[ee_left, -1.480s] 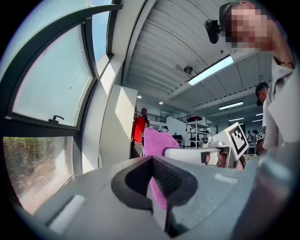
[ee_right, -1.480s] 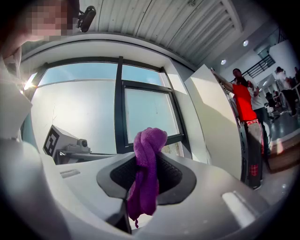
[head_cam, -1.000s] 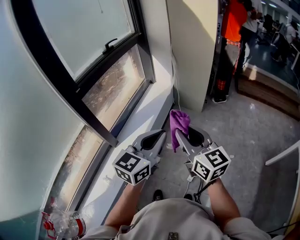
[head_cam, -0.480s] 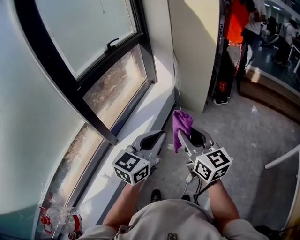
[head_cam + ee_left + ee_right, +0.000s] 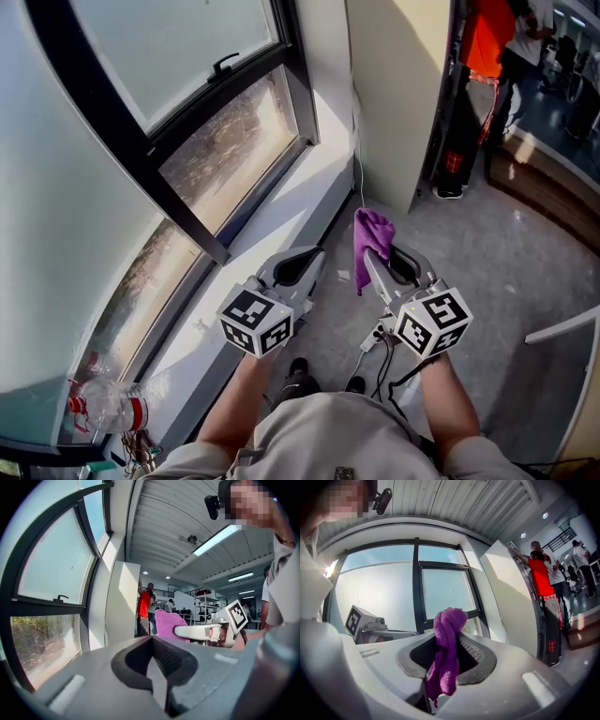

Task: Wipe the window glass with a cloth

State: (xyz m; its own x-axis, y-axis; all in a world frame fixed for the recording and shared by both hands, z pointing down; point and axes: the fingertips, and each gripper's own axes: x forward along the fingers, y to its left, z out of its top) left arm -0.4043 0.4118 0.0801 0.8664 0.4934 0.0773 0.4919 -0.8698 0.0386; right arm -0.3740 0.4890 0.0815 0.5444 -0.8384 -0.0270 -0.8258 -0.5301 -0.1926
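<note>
The cloth is a small purple fuzzy rag (image 5: 372,238), bunched into a rope-ish wad. Its rounded top pokes out past the jaw tips and a ragged tail hangs down one side, which is easiest to see in the right gripper view (image 5: 446,654).

The right gripper (image 5: 381,264) has it pinched between its jaws, clamped snug on the middle of the wad. The left gripper (image 5: 307,262) has its jaws pressed together with nothing in them, and it sits just beside the right one at about the same height. From the left gripper view the rag (image 5: 168,622) shows past the other tool's jaw.

The window glass (image 5: 230,150) is up and to the left, set in a thick black window frame (image 5: 178,199) with a small black latch handle (image 5: 223,66) on the upper sash. The rag isn't touching the glass; it's held out over the grey speckled floor (image 5: 487,262), near the edge of the white window sill (image 5: 272,225).

The sill runs along open between the frame and the grippers. A cream wall panel (image 5: 394,94) boxes in the far end, and a clear plastic bottle with a red label (image 5: 105,409) lies at the near end of the sill. Loose cables (image 5: 380,349) dangle under the right gripper.
</note>
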